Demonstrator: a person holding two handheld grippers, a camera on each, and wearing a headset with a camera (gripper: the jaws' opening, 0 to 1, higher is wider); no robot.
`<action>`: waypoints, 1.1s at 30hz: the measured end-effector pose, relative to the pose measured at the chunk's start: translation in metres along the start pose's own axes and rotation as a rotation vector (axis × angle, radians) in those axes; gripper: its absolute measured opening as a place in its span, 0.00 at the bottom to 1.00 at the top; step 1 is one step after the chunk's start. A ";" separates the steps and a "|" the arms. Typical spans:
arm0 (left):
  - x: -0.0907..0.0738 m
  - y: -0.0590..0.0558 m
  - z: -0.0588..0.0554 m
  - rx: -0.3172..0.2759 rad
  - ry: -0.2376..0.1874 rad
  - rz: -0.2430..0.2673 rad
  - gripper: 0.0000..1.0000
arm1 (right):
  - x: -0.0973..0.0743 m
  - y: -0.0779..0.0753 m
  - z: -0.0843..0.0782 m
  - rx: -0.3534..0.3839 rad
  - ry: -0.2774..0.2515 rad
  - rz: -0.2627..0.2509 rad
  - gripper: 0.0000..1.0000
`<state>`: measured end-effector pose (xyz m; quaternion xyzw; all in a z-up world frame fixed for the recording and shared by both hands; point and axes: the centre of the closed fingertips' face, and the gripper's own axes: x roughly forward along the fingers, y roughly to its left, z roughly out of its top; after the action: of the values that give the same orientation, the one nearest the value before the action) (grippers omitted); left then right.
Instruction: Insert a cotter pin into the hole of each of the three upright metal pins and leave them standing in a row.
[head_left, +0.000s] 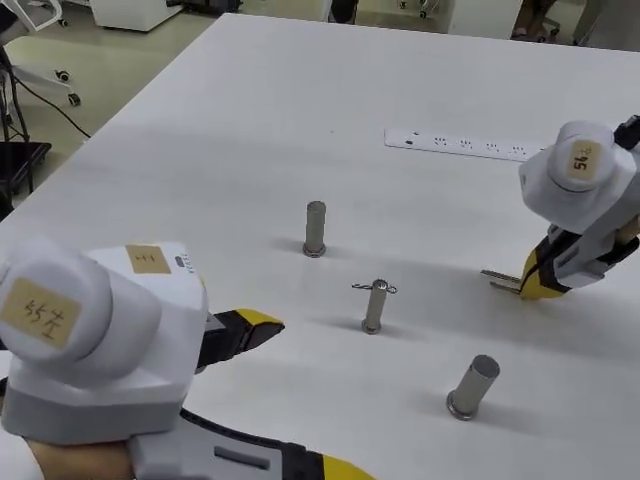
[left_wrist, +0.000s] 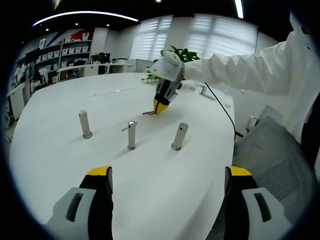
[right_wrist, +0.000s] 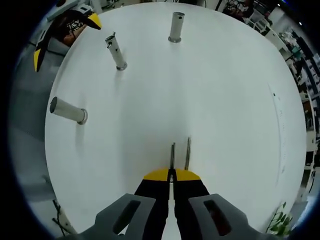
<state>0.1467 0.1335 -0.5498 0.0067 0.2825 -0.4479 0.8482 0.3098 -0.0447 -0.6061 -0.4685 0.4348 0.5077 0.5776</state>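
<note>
Presumably light, springy, slippery: cotter pin (right_wrist: 173, 155), right on the surface (head_left: 300, 120), best nipped by one end. Right gripper (right_wrist: 172, 175) fingers held it; left gripper (left_wrist: 168, 175) fingers stood wide.

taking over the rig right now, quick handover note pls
Left gripper: jaws open, empty, above the white table.
Right gripper: jaws shut on a thin metal cotter pin, low at the table.
Done: middle silver metal pin has a small cotter pin through its top.
Left: far pin and near pin, both upright, both bare.
</note>
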 end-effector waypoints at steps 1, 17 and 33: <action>0.000 0.000 0.000 0.000 -0.001 0.001 0.92 | -0.002 0.001 0.001 0.007 -0.012 -0.002 0.00; 0.003 -0.007 0.009 0.031 -0.004 -0.013 0.91 | -0.045 0.029 -0.001 0.043 -0.127 -0.076 0.00; 0.015 -0.013 0.030 0.030 -0.023 -0.052 0.83 | -0.086 0.056 0.017 0.052 -0.279 -0.219 0.00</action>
<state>0.1579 0.1062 -0.5290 0.0071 0.2659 -0.4741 0.8393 0.2458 -0.0412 -0.5242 -0.4231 0.3099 0.4905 0.6959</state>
